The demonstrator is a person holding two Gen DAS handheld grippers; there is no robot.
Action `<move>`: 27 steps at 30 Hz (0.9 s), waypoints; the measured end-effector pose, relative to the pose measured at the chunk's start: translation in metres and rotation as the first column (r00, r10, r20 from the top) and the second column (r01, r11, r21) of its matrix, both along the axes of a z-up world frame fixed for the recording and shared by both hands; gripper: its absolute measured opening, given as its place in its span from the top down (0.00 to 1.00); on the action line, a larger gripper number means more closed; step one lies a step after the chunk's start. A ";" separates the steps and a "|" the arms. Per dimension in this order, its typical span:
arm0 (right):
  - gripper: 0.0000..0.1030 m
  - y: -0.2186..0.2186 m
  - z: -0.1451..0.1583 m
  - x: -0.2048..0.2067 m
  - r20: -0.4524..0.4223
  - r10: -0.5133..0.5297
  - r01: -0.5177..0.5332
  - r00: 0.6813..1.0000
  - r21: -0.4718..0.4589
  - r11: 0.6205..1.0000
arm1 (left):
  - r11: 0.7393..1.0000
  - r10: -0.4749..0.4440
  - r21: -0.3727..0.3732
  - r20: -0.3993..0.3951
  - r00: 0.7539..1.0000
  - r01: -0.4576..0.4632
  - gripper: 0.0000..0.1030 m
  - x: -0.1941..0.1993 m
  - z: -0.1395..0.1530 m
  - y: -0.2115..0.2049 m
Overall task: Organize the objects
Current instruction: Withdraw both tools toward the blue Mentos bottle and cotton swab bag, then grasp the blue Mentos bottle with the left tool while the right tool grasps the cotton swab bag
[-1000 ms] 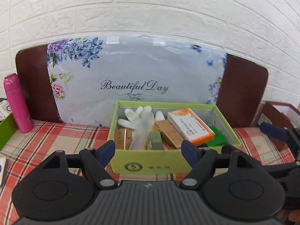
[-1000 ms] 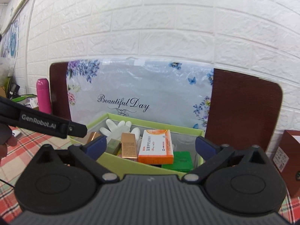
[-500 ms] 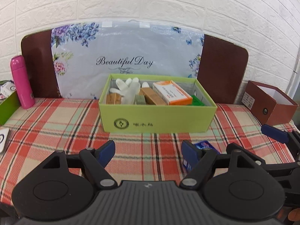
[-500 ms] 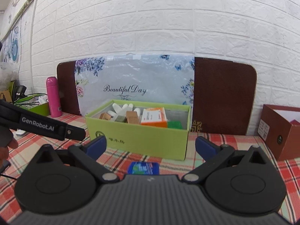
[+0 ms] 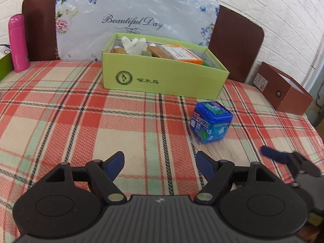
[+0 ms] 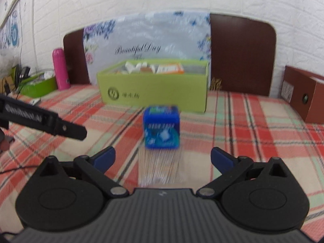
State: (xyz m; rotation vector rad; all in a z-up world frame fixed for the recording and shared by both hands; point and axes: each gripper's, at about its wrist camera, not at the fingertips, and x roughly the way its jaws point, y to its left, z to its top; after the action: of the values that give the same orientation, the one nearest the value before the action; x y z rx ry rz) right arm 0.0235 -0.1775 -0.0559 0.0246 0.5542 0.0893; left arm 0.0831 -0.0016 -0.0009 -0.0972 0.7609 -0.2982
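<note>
A second ago the green box [image 5: 162, 77] filled the lower middle of both views, with the grippers close to it. Now it sits smaller in the upper middle, and much more of the plaid tablecloth [image 5: 60, 121] shows in front of it. A small blue box [image 5: 211, 124], unseen a second ago, now stands on the cloth in front of the green box, at centre right in the left wrist view and dead centre in the right wrist view, ahead of the fingers and apart from them.

The left gripper [image 5: 160, 162] has its jaws spread with only cloth between them, as wide as before. The right gripper [image 6: 162, 158] is likewise spread and empty.

The right wrist view is blurred, so the printing on the blue box and the green box's contents are unreadable there. The brown box [image 5: 283, 91] is cut off at the right edge, and the pink bottle [image 5: 18, 42] stands at the far left.
</note>
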 end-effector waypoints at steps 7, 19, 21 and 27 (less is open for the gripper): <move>0.15 0.014 -0.026 0.026 -0.093 0.048 -0.049 0.995 -0.015 0.999 | 0.996 -0.086 -0.014 0.038 0.996 0.086 0.22 0.000 0.002 -0.010; 0.70 -0.005 -0.028 0.024 -0.103 -0.001 0.002 0.995 0.011 1.000 | 0.975 -0.222 -0.006 0.071 0.972 0.223 0.22 0.044 0.001 -0.070; 0.70 -0.006 -0.028 0.021 -0.102 0.000 0.001 0.995 0.013 1.000 | 0.971 -0.239 0.003 0.085 0.967 0.239 0.22 0.051 0.001 -0.084; 0.70 -0.004 -0.028 0.010 -0.104 0.019 -0.019 0.994 0.000 1.000 | 0.976 -0.215 0.048 0.081 0.973 0.212 0.22 0.078 -0.009 -0.106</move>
State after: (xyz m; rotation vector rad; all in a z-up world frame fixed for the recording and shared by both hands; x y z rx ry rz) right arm 0.0331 -0.1811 -0.0841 0.0228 0.6592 0.1068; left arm 0.1606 -0.1077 -0.0103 0.0347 0.6924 -0.4895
